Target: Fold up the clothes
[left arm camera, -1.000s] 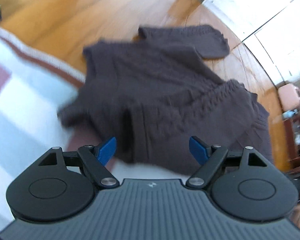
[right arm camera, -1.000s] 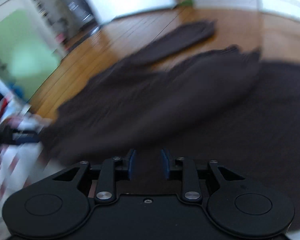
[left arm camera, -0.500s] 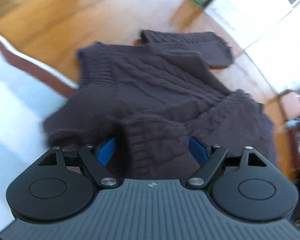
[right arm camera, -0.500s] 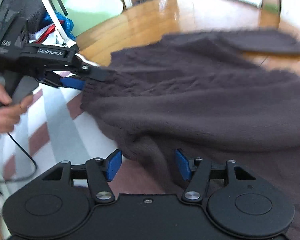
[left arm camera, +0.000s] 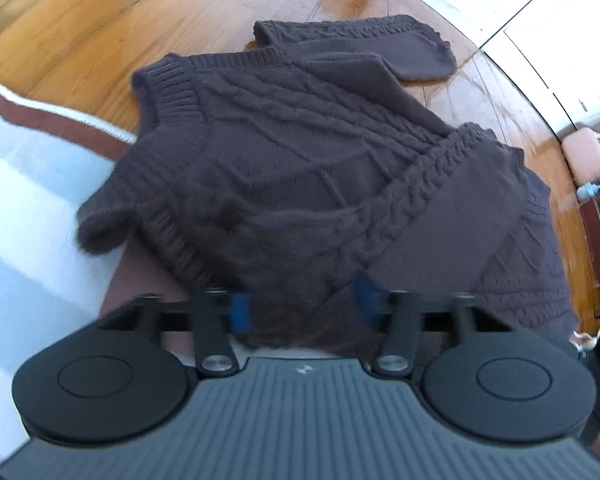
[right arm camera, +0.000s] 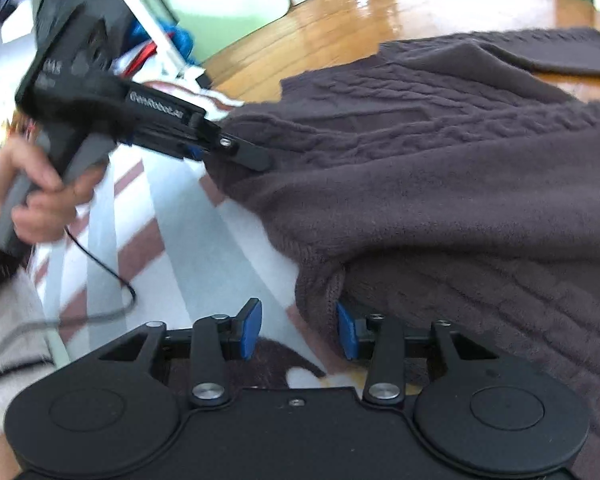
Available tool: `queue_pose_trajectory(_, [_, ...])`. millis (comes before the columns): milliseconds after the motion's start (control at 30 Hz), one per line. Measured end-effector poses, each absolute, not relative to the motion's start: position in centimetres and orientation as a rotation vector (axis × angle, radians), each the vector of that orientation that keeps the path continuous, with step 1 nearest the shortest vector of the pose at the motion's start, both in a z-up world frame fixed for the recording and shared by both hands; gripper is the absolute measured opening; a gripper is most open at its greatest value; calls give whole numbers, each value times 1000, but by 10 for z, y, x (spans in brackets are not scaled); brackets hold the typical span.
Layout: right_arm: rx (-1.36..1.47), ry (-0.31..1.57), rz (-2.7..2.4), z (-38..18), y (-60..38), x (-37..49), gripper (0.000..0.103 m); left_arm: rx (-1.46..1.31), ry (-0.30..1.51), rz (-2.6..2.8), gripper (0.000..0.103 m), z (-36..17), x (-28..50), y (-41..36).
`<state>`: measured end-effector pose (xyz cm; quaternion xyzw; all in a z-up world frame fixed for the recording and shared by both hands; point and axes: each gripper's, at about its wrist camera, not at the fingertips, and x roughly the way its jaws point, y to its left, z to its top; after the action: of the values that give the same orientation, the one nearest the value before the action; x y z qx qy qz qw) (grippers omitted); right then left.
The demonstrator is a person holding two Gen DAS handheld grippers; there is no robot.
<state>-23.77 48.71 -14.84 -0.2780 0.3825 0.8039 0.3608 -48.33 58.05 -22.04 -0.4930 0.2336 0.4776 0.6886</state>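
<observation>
On the wooden floor (left arm camera: pixel 100 32), partly over a striped rug (left arm camera: pixel 24 184), lies a dark brown cable-knit sweater (left arm camera: pixel 300 168). One sleeve (left arm camera: pixel 364 44) stretches out flat on the boards at the far side; the ribbed collar (left arm camera: pixel 172 88) sits near the rug's brown border.

Left hand-held gripper (left arm camera: pixel 302 306): jaws have just been closing, now at a medium gap, with the near edge of the knit bunched between the blue pads (left arm camera: pixel 240 312). Frame is blurred there; cannot tell whether the pads press on the fabric. From the right wrist view, this gripper (right arm camera: pixel 236 152) reaches into the sweater's edge, held by a person's hand (right arm camera: pixel 32 196), cable trailing over the rug.

Right hand-held gripper (right arm camera: pixel 298 334): jaws have just been closing, medium gap. A folded corner of the sweater hangs just in front of the right pad (right arm camera: pixel 346 336); the left pad stands clear over the rug. No grip visible.
</observation>
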Motion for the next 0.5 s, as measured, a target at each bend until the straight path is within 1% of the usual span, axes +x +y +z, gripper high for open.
queue_pose_trajectory(33, [-680,1013,2058,-151,491,-238,60,-1106,512,1074,55,-224,-481,585])
queue_pose_trajectory(67, [-632,1044,2036,-154,498,-238,62,-1109,501,1079,53,-227,-480,588])
queue_pose_trajectory(100, [-580,1080,2009,-158,504,-239,62,-1111,488,1063,24,-224,-482,587])
queue_pose_trajectory(133, [-518,1120,1982,-160,511,-238,62,-1114,474,1048,9,-221,-484,586])
queue_pose_trajectory(167, [-447,1162,1952,-161,516,-235,63,-1117,461,1032,9,-218,-486,585])
queue_pose_trajectory(200, [-382,1193,1934,-160,519,-232,58,-1120,447,1017,9,-214,-489,584])
queue_pose_trajectory(233, [-329,1202,1944,-156,515,-227,37,-1122,418,1003,9,-205,-497,577])
queue_pose_trajectory(267, [-276,1211,1953,-152,512,-223,19,-1125,390,989,9,-195,-505,570])
queue_pose_trajectory(333, [-193,1216,1976,-144,502,-216,19,-1140,420,999,10,-189,-515,556])
queue_pose_trajectory(367, [-215,1189,2006,-139,492,-218,19,-1150,452,1006,11,-189,-519,550])
queue_pose_trajectory(400, [-259,1160,2032,-137,482,-221,19,-1160,485,1013,12,-189,-522,545])
queue_pose_trajectory(467, [-451,1095,2061,-139,465,-238,20,-1179,648,1035,15,-207,-513,543])
queue_pose_trajectory(500, [-560,1067,2058,-147,458,-248,20,-1169,731,1054,22,-215,-506,543])
